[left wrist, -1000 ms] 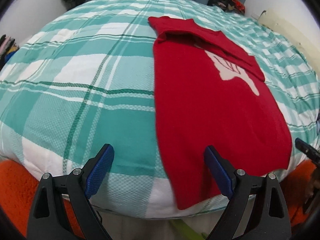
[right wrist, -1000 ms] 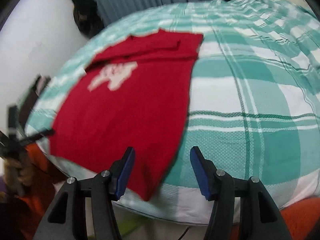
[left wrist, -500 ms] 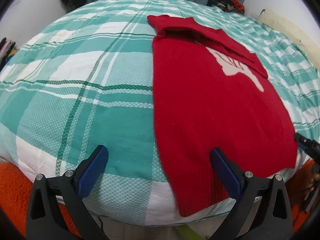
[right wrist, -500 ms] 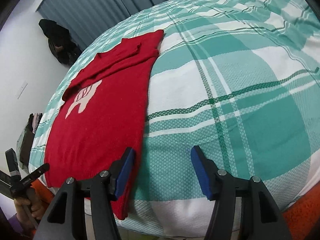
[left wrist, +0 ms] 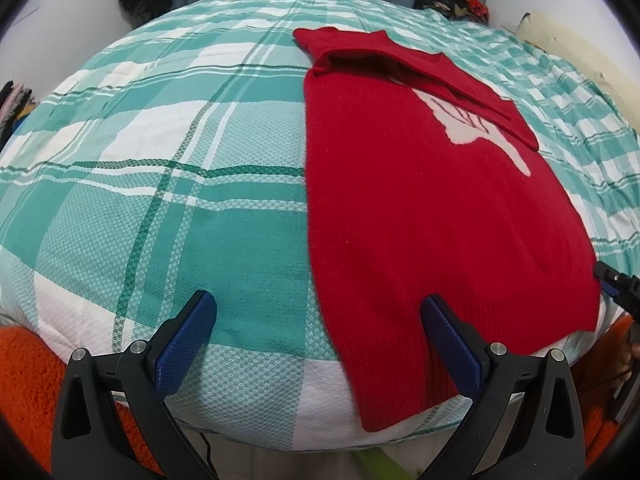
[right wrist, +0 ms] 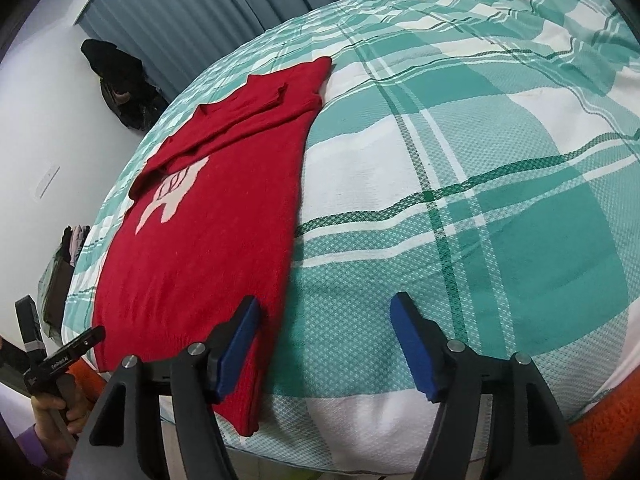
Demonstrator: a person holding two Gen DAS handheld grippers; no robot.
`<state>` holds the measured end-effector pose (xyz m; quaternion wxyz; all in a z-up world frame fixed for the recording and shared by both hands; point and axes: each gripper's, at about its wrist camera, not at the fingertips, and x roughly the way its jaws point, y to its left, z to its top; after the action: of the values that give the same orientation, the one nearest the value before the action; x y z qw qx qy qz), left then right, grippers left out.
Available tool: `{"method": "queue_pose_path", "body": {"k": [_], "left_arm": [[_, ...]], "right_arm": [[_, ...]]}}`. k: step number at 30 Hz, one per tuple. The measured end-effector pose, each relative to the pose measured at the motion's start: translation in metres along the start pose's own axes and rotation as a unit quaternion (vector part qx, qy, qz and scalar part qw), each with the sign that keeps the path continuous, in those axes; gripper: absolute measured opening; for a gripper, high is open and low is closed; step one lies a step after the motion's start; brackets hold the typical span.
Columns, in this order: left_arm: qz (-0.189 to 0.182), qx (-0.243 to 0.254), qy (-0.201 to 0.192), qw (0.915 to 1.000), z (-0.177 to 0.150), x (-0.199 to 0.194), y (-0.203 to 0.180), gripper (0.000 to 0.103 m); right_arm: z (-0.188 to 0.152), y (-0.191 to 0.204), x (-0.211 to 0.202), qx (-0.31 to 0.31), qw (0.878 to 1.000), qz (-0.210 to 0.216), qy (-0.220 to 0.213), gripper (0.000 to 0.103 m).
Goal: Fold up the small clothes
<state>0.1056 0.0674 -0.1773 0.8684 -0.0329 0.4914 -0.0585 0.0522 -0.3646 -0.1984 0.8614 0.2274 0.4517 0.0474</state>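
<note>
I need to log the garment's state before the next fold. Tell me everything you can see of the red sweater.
The red sweater looks like soft, fuzzy knit with a pale motif on it. It lies flat on the green-and-white plaid bedspread, already narrowed into a long strip, with a sleeve folded across the far end, partly covering the motif. Its near hem droops over the bed's edge. The left gripper and right gripper, both open, each have one finger in front of a near corner; whether they touch the sweater is unclear.
</note>
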Motion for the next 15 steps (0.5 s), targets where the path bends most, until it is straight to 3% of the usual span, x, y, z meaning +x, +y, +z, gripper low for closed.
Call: {"method": "queue_pose_path", "body": {"k": [11, 14, 15], "left_arm": [[0.002, -0.005, 0.006, 1.0, 0.001, -0.005, 0.001, 0.102], [-0.035, -0.032, 0.004, 0.9989, -0.002, -0.021, 0.011, 0.102], [-0.053, -0.04, 0.003, 0.9978, -0.004, -0.025, 0.014, 0.102]], "right_arm": [[0.0, -0.001, -0.001, 0.004, 1.0, 0.011, 0.0, 0.072], [0.002, 0.001, -0.012, 0.007, 1.0, 0.027, 0.001, 0.073], [0.001, 0.006, -0.016, -0.005, 0.999, 0.052, 0.004, 0.073]]}}
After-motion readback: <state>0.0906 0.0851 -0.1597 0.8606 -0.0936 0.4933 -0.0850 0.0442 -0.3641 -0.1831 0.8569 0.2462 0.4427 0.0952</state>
